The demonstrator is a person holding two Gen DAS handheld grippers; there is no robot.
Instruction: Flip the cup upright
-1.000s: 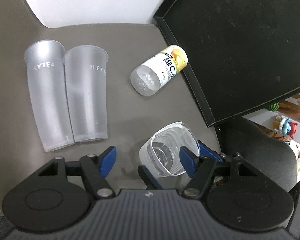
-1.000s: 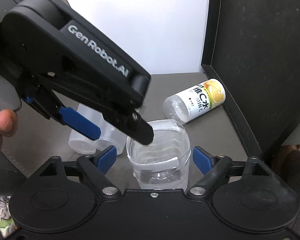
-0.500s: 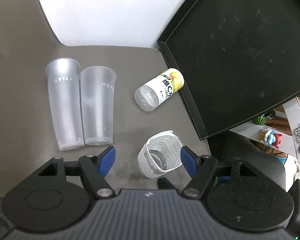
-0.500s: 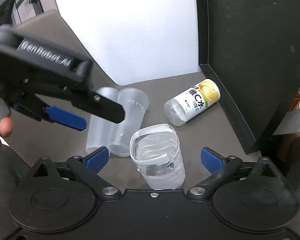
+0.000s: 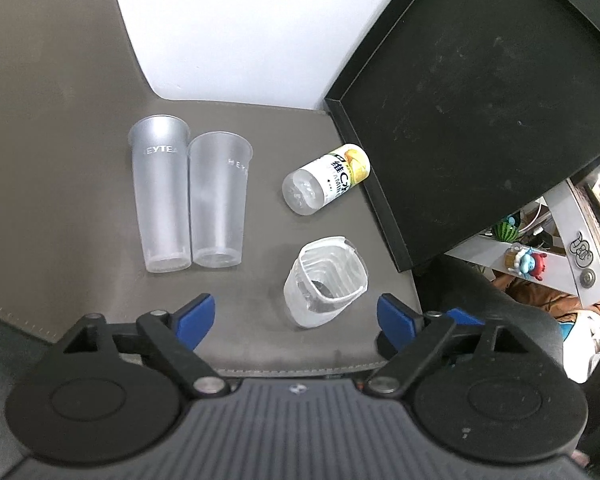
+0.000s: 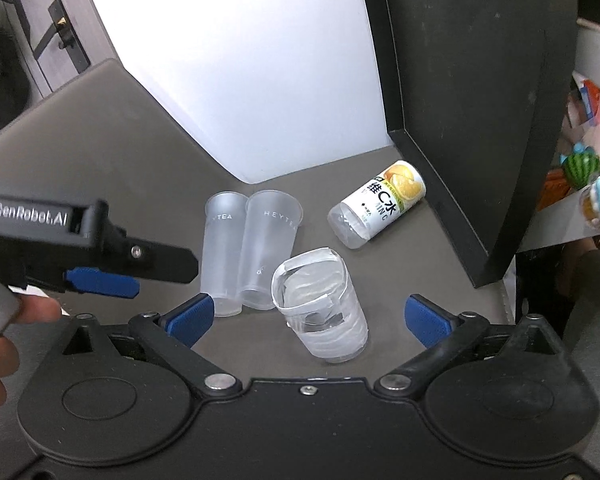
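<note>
A short clear cup (image 5: 325, 281) with a white taped rim stands upright, mouth up, on the grey mat (image 5: 60, 220); it also shows in the right wrist view (image 6: 320, 304). My left gripper (image 5: 296, 316) is open and empty, above and behind the cup. My right gripper (image 6: 308, 316) is open and empty, its blue pads apart on either side of the cup without touching it. The left gripper shows at the left of the right wrist view (image 6: 96, 264).
Two tall frosted cups (image 5: 188, 196) stand upright side by side left of the clear cup. A small bottle with a yellow label (image 5: 326, 180) lies on its side against a black tray (image 5: 480, 100). The mat's front edge is near. A white wall stands behind.
Both grippers have pulled up and back from the clear cup, which stays standing on the mat. The right gripper's jaws have opened wider.
</note>
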